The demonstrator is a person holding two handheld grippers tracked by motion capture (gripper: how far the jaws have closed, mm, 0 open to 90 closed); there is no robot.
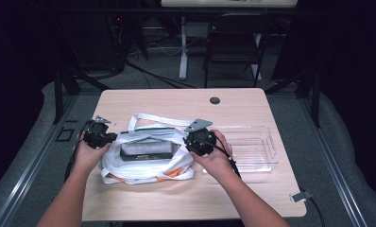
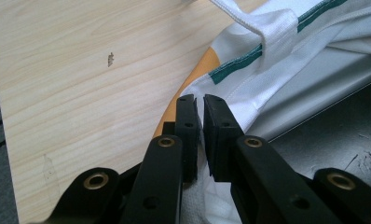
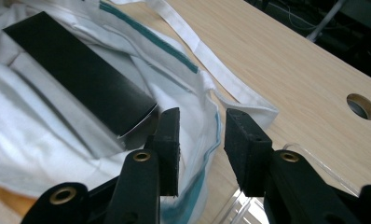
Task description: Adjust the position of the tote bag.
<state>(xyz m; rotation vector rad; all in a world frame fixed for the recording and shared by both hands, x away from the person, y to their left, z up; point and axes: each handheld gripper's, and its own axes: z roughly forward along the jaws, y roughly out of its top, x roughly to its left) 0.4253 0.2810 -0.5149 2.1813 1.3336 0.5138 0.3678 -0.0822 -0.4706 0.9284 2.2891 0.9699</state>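
White tote bag [image 1: 148, 161] sits mid-table with dark box [image 1: 146, 150] inside, long axis 9-to-3; left gripper [image 1: 100, 133] pinches the rim at 9 o'clock, right gripper [image 1: 201, 142] at 3 o'clock is spread, rim loose between jaws.

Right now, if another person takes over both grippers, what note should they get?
Left gripper: fingers shut on the white bag's edge, holding it open.
Right gripper: fingers open at the bag's other edge, cloth between them, not pressed.
The black box lies inside the bag in the middle of the table; the clear bin beside it looks empty.
Done: box in the bag.
Left: probably release the bag.
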